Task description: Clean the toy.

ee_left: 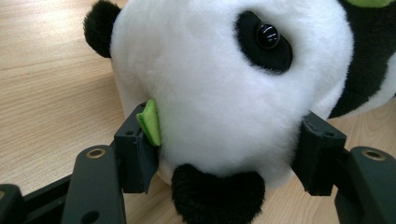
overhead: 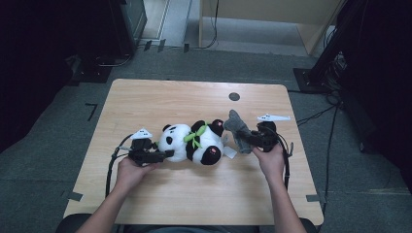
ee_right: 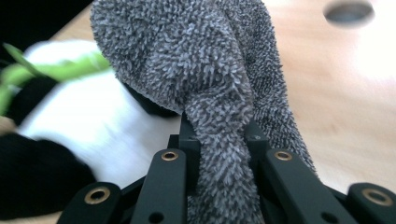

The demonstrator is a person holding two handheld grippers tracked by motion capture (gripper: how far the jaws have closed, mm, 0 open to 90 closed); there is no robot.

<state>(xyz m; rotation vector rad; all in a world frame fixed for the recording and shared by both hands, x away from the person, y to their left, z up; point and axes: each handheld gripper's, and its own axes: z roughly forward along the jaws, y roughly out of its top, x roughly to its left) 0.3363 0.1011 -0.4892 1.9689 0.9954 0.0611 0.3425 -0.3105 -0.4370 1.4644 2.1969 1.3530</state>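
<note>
A pale wooden table [overhead: 160, 99] with a round cable hole [overhead: 234, 96] stands on grey carpet in a dim room, dark equipment around it and a light wooden cabinet at the far side. Near the table's front middle lies a black-and-white plush panda with a green leaf at its neck [overhead: 194, 141], on its side, head toward the person's left. The left gripper [overhead: 165, 154] has its jaws set on either side of the panda's head, pressed into the white fur; in the left gripper view the panda [ee_left: 224, 93] sits between them, a small green felt tab [ee_left: 151, 122] caught against one jaw. The right gripper [overhead: 248, 138] is clamped on a grey terry cloth [overhead: 236, 125], bunched and rising just beside the panda's hind end; in the right gripper view the cloth [ee_right: 210, 93] is pinched tight between the jaws. Judging from this, both things are already grasped, and what is left seems to be bringing cloth onto toy, to wipe or cover it; no part of the panda looks covered yet. Whether cloth and panda touch cannot be told. The panda is blurred in the right gripper view, and its far side is hidden.
</note>
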